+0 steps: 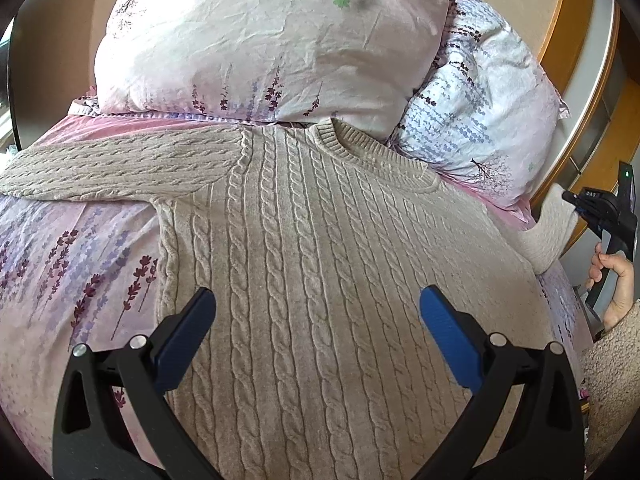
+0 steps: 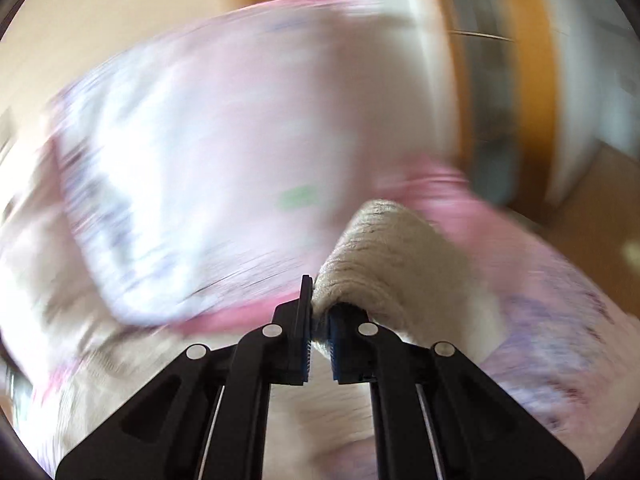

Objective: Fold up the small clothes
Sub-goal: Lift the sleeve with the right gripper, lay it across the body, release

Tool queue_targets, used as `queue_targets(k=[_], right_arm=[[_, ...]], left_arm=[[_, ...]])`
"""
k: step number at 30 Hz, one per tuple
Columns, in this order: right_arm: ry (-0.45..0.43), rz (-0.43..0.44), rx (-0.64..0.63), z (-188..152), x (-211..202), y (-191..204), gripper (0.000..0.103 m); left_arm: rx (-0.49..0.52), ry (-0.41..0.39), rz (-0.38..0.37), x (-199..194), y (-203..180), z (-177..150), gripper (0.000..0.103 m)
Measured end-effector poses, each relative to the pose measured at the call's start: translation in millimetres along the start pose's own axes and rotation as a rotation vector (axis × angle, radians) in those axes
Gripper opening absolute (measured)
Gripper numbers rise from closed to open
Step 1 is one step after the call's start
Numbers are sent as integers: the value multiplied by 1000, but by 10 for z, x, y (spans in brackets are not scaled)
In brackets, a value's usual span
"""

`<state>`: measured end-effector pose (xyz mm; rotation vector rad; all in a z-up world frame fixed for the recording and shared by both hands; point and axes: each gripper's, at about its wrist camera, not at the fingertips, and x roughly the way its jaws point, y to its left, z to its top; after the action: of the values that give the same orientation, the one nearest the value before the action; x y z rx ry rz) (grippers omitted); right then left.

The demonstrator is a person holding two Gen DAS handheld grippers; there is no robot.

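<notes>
A beige cable-knit sweater (image 1: 320, 240) lies flat on the bed, neck toward the pillows, its left sleeve (image 1: 120, 164) stretched out to the left. My left gripper (image 1: 318, 308) is open and empty just above the sweater's body. My right gripper (image 1: 576, 202) shows at the right edge of the left wrist view, shut on the sweater's right sleeve (image 1: 548, 236) and lifting it off the bed. In the blurred right wrist view, the right gripper (image 2: 320, 312) pinches the sleeve cuff (image 2: 384, 256) between its fingers.
Two floral pillows (image 1: 260, 40) (image 1: 488, 120) lie at the head of the bed behind the sweater. A pink floral bedsheet (image 1: 72, 264) covers the bed. A wooden headboard (image 1: 580, 40) runs along the right. The person's hand (image 1: 616, 280) holds the right gripper.
</notes>
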<state>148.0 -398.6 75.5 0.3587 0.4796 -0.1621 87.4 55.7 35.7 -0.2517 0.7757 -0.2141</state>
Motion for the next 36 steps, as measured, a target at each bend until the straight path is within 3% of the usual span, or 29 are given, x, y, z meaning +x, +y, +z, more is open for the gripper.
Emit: queue_targets(k=[3,6,8,11,13,16,19,23,24,25,27,29,32,35,36], right_arm=[[140,133,-187,-379,151,692,8],[313,196,-284,-843,435,1126,9],[393,200,-278,-1037,593,1213,10],[447,240,-183,-1013,686,1123,20],[460,292,-57,-881,704,974,31],[467,297,107,-756,687,711,32],[439,247,234,-628,743,451,32],[383,139,300,-561,859,267,31],[364,104,313,-538,878,229,28],[348,82,313,-525,882,197,16],[298,48,262,-477,875,280,11],[250,89,184,-433,775,511,10],[212,227,39,-431,605,1083,9],[310,415,-90,-580,609,1695,14],[385,471,-128,-694,652,1894,25]], left_arm=[[0,0,-4,-28,-13,-4,101],[-3,-5,0,-79,11,-12,101],[-10,-8,3,-115,55,-11,101],[-22,0,-9,-135,131,25,101],[-19,8,-14,-125,160,90,101],[7,37,-70,-70,152,249,101],[20,50,-124,-12,120,428,101],[32,69,-181,103,40,637,101],[22,82,-209,149,31,683,101],[5,96,-236,199,29,723,101],[-36,129,-283,318,43,789,97],[-89,170,-318,458,76,833,89],[-173,211,-360,653,136,860,78],[-249,241,-393,805,177,845,75],[-274,252,-405,850,185,831,75]])
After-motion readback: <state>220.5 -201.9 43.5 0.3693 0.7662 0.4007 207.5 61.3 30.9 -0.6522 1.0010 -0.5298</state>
